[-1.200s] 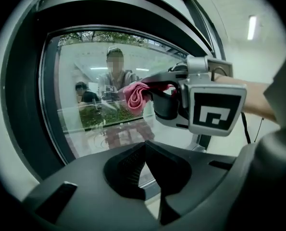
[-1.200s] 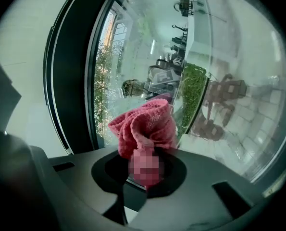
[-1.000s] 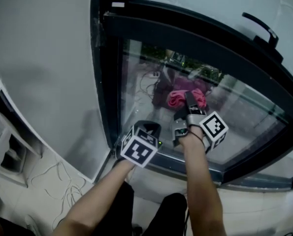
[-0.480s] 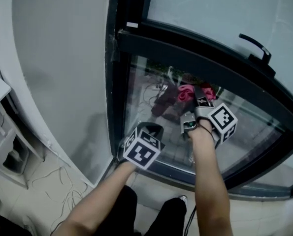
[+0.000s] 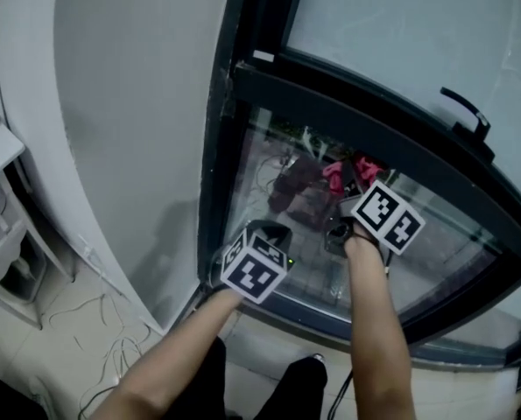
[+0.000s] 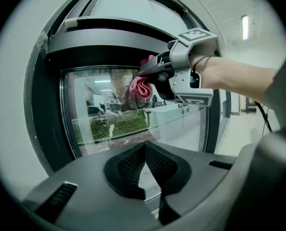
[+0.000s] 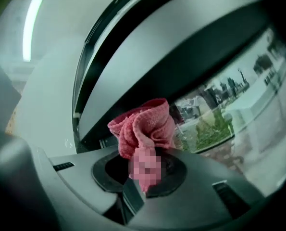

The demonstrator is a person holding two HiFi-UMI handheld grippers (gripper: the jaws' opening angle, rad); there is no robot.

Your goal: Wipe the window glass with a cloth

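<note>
A pink cloth (image 5: 348, 171) is bunched against the lower window glass (image 5: 444, 234), just under the dark crossbar (image 5: 348, 121). My right gripper (image 5: 352, 184) is shut on the cloth (image 7: 145, 124), which bulges out above the jaws against the pane (image 7: 219, 114). In the left gripper view the right gripper (image 6: 152, 73) and cloth (image 6: 140, 86) show at the pane's upper part. My left gripper (image 5: 264, 233) hangs low by the pane's bottom left corner, close to the glass (image 6: 104, 109). Its jaws (image 6: 145, 150) meet at the tips with nothing between them.
The window's dark frame (image 5: 221, 147) borders a white wall (image 5: 129, 103) on the left. A black handle (image 5: 466, 112) sits on the upper sash at the right. A white shelf unit (image 5: 6, 234) and loose cables (image 5: 94, 339) lie on the floor at the left.
My right gripper has carried the pink cloth up the glass toward the crossbar. The left gripper has stayed near the pane's bottom left corner.
</note>
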